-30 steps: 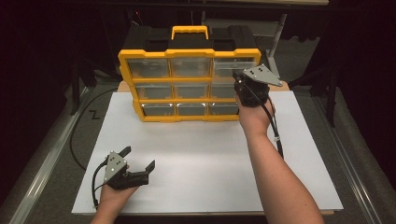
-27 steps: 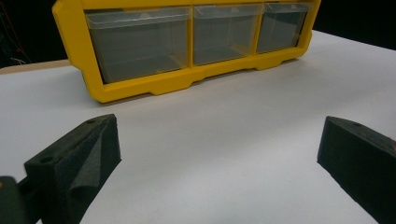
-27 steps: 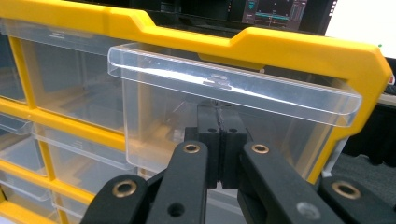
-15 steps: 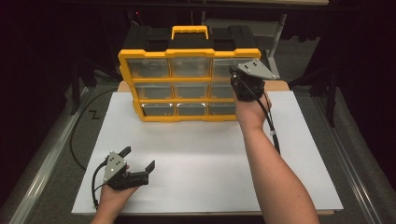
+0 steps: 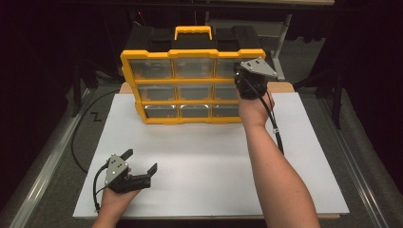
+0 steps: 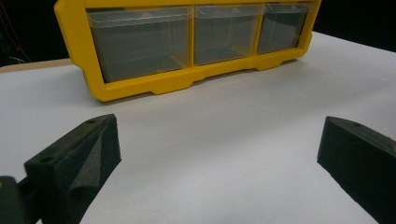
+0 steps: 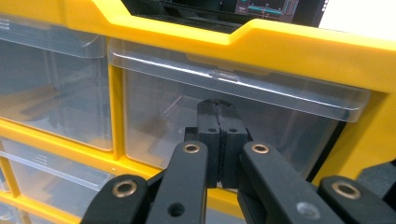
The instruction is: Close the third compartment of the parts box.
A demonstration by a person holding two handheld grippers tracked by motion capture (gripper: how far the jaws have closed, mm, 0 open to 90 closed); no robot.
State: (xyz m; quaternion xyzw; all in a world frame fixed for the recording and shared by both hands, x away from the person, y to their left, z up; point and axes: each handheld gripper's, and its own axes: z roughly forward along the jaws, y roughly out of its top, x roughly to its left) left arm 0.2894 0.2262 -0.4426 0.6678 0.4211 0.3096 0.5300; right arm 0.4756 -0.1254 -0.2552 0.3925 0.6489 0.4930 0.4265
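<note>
Right gripper (image 7: 218, 122) clenched, nothing between jaws — tips at clear front of top-right drawer (image 7: 233, 116) of yellow organizer (image 5: 190, 85), just under its lip. Drawer lies straight ahead, long axis crosswise. Left gripper (image 5: 139, 167) released, well apart on white sheet (image 5: 199, 156).

The right end of the yellow plastic organiser with clear drawers (image 5: 190, 85) is covered in the high view by the right gripper (image 5: 244, 78). Its upper rows are cut off in the left gripper view. Drawer contents cannot be made out through the hazy fronts.
</note>
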